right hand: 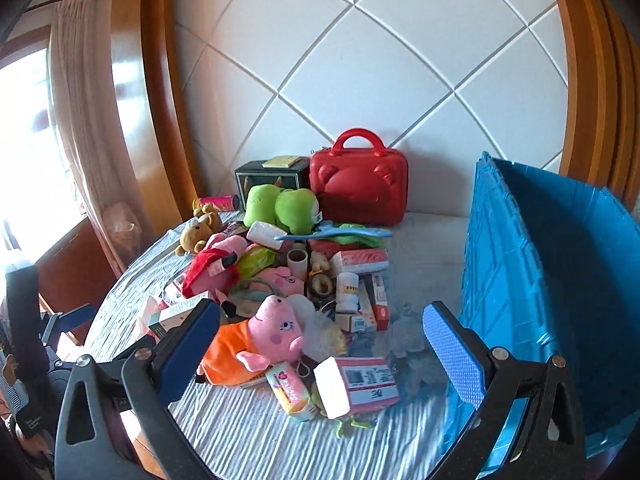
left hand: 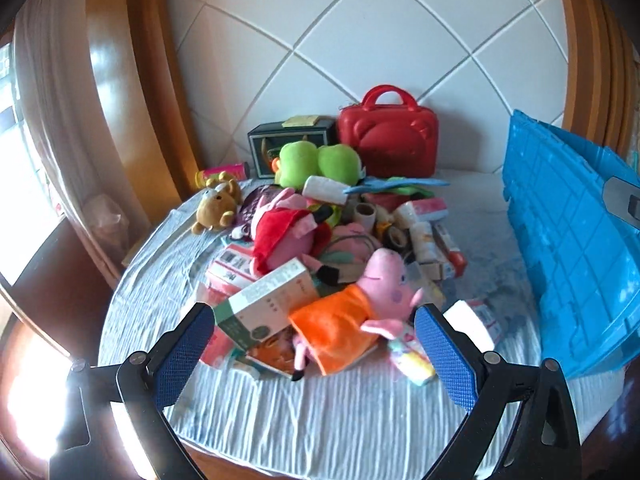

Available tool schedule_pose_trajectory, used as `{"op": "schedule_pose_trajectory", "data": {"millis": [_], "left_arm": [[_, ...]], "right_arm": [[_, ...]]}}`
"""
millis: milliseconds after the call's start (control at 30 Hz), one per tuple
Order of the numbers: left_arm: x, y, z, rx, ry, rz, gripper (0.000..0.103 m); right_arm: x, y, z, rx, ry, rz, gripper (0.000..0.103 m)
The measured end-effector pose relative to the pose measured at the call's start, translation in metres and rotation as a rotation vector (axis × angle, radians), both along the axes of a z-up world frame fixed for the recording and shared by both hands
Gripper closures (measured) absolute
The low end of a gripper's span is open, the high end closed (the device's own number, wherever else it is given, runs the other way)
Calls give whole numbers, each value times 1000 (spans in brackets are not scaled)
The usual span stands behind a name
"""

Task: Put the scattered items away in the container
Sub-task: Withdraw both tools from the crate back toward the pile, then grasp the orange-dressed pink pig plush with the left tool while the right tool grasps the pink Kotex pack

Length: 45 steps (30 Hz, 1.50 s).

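On the cloth, our left gripper (left hand: 314, 344) and right gripper (right hand: 322, 344) hover wide and empty above the pile (right hand: 304, 300); the bin (right hand: 560, 280) stands right. Grabbing the pig (left hand: 360, 304) could drag neighbouring boxes off.

The blue crate (right hand: 540, 280) runs off-frame; its inside seems hidden.

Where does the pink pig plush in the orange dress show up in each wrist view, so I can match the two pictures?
Left wrist view: the pink pig plush in the orange dress lies low and centre, at the near edge of the pile, between the claw's blue pads.
Right wrist view: it lies left of centre, just right of the claw's left pad.
Shared landmark: the red hard-shell handbag with a handle stands at the back against the white tiled wall.
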State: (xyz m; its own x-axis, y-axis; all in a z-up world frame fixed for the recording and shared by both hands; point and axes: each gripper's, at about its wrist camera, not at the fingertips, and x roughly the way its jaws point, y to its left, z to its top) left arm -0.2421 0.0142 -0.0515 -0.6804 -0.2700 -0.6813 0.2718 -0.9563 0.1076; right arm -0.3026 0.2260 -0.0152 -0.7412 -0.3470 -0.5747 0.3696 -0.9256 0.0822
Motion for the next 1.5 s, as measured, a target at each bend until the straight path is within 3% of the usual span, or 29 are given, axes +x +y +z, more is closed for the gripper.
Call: {"op": "schedule_pose_trajectory", "data": {"millis": [200,400,533,567,633,700,800,1000,1133,1300,1400,1500], "left_arm": [[-8,-57,-47,40,-100,23,1],[-25,-72,-83,90,-158,20,2],[-43,-68,-108,123,-221,3,18],[-48,-65,-114,126,-238,-7,24],[-57,-58,-123,125,-260,-19,27],[-65,-51,-129,133,-274,-36,35],[-81,-42,-131,131,-291,-70,44],[-132,-21,-130,77,-284,-172,44],[-157,-20,-142,85,-274,-185,44],[-146,-25,-147,134,-274,-237,43],[-129,-19,-150,138,-293,-297,32],[-115,-3,-158,51,-301,-349,20]], "right_arm": [[-13,-32,-65,50,-159,-42,0],[-37,-44,-111,96,-272,-34,0],[-54,-54,-135,99,-327,5,1],[-57,-58,-141,108,-336,21,4],[-61,-66,-153,135,-355,49,37],[-67,-72,-166,144,-396,70,55],[-74,-78,-182,155,-443,75,58],[-83,-80,-206,137,-495,22,58],[-88,-84,-222,118,-514,9,58],[-75,-79,-229,124,-532,12,58],[-67,-69,-231,116,-543,0,58],[-65,-59,-230,106,-546,-24,58]]}}
